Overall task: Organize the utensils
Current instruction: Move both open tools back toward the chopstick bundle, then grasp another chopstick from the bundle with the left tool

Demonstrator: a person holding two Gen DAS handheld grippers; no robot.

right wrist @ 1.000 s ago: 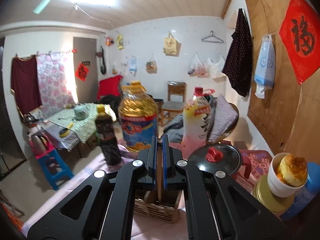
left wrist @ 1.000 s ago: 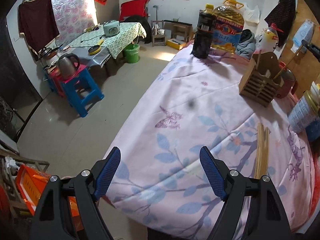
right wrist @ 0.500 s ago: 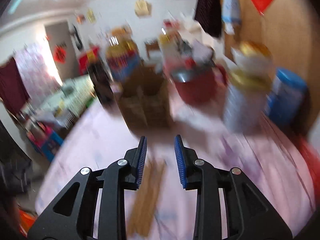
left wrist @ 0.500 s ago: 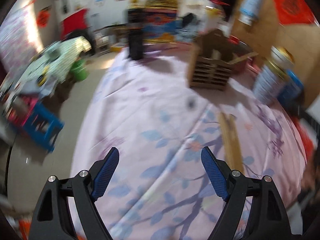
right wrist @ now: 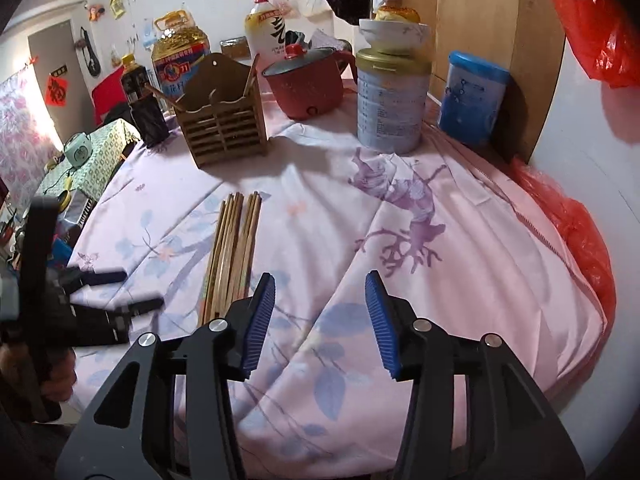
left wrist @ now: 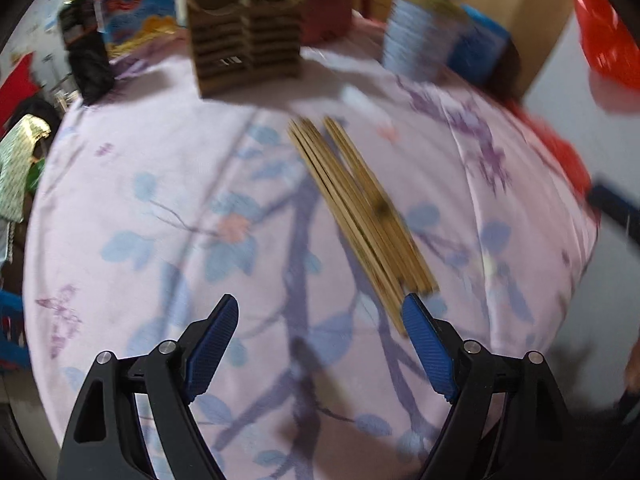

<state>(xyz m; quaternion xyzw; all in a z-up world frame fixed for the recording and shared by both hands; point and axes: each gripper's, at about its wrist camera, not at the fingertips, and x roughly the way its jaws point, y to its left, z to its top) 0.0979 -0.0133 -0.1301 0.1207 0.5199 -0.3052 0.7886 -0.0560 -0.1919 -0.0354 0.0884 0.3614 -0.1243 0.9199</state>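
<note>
Fingertips of the right gripper stand apart over the flowered pink cloth, nothing between the ribbed blue pads; the jaws have just been opening. Its left fingertip hangs just beside the near end of the bundle of wooden chopsticks, which lies flat on the cloth and runs away toward the far side. The left gripper is spread wide above the same cloth, jaws empty, and its right pad sits at the near end of the chopsticks, whether touching I cannot tell through the blur. In the right wrist view the left gripper shows at the left edge, held by a hand, its fingers pointing toward the bundle.

Farther off, beyond the far tips of the chopsticks, a slatted wooden utensil holder stands upright with a few sticks leaning out of it. Left of it is a dark bottle, behind it a big jug of cooking oil. To the right stand a red lidded pot, a tall tin with a white bowl on top, and a blue canister against a wooden board
</note>
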